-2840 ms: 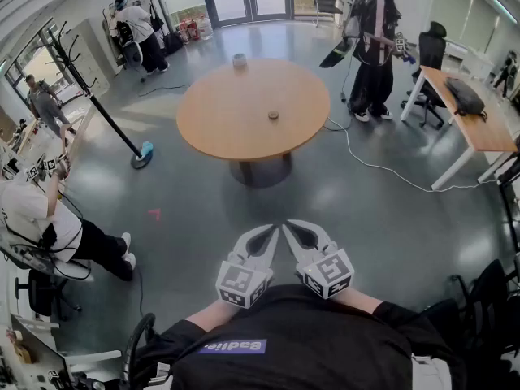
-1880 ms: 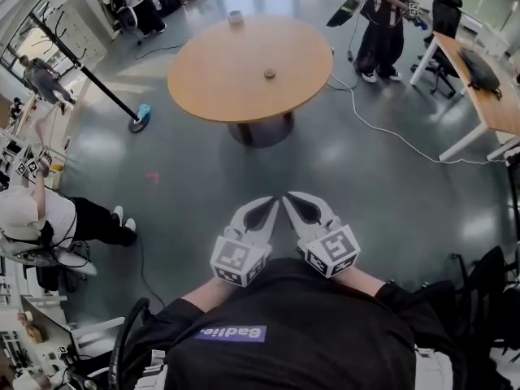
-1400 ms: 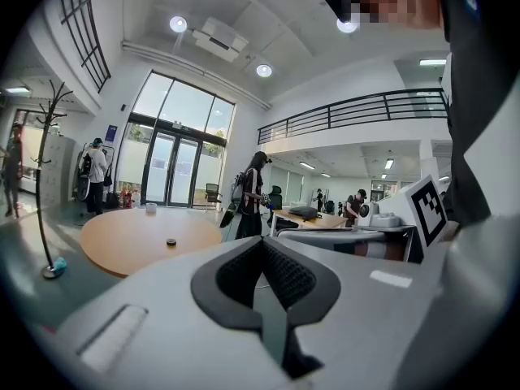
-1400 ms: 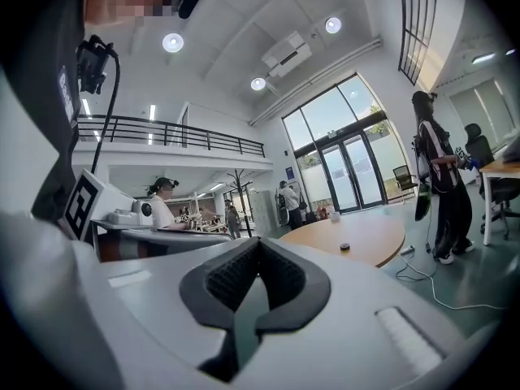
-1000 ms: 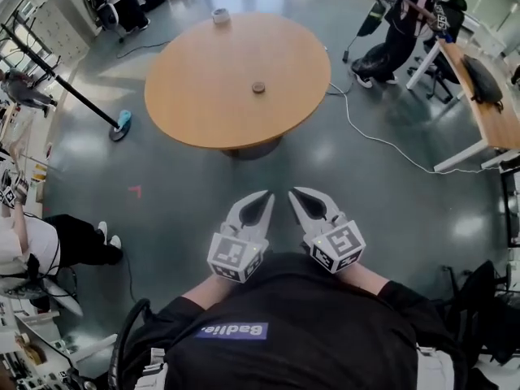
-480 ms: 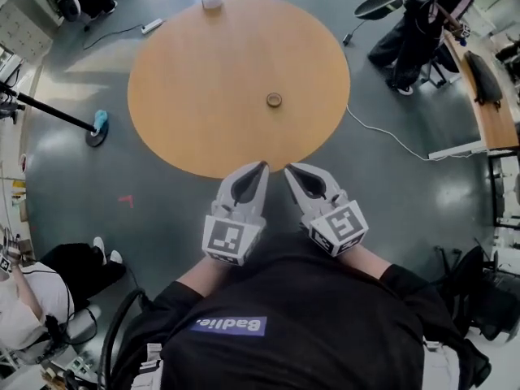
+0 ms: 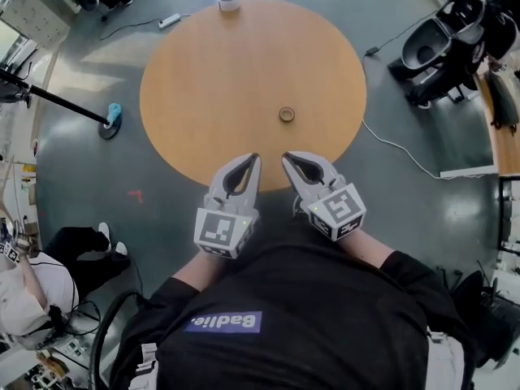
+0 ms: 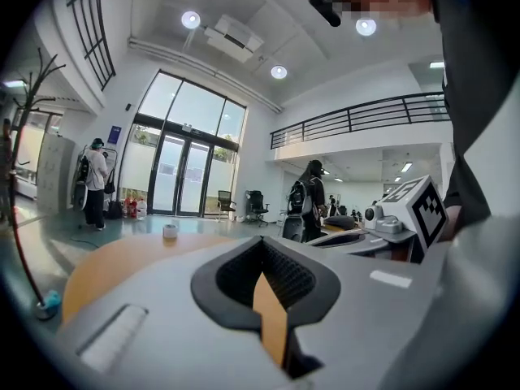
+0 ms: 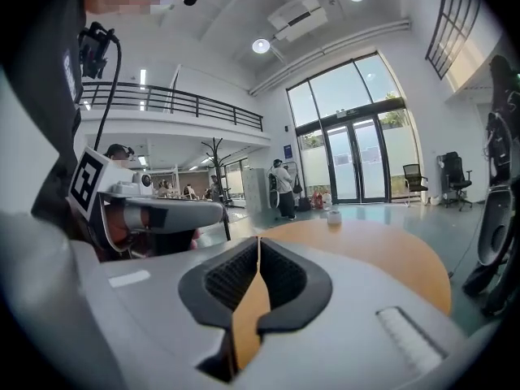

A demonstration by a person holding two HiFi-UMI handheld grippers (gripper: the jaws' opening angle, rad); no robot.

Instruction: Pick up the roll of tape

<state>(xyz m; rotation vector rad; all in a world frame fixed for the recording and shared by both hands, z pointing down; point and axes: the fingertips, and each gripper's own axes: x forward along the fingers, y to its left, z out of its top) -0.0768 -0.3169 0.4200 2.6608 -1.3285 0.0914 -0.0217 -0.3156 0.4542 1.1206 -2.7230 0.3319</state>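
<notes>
Seen from above, a person in a black top (image 7: 301, 331) holds two grey two-jaw grippers out in front, side by side over the near edge of a round wooden table (image 7: 219, 71).

The left gripper (image 7: 256, 158) is fully closed. In its own view the dark ribbed pads (image 8: 236, 276) meet at the tip and nothing is held between them. Only a thin sliver of the orange tabletop shows through the gap lower down.

The right gripper (image 7: 286, 158) is closed in the same way. Its pads (image 9: 284, 276) are pressed together at the tip and grip nothing. The two pairs of tips sit near each other with a small space between, and neither touches the table's contents.

Each gripper carries a white cube with square black markers at its rear, close to the person's hands. The left cube (image 7: 221, 231) is just behind the left jaws, and the right cube (image 7: 338, 212) is just behind the right jaws.

The roll of tape (image 7: 286, 114), a small brown ring lying flat on the table, sits straight ahead of the right gripper's tips, near them but apart. It is ahead and slightly to the right of the left gripper.

Well beyond both grippers, at the table's far edge and ahead-left of the left gripper, stands a white cylindrical object (image 7: 228, 2).

To the right of the right gripper, a white cable (image 7: 406, 157) trails across the grey floor (image 7: 97, 185).
</notes>
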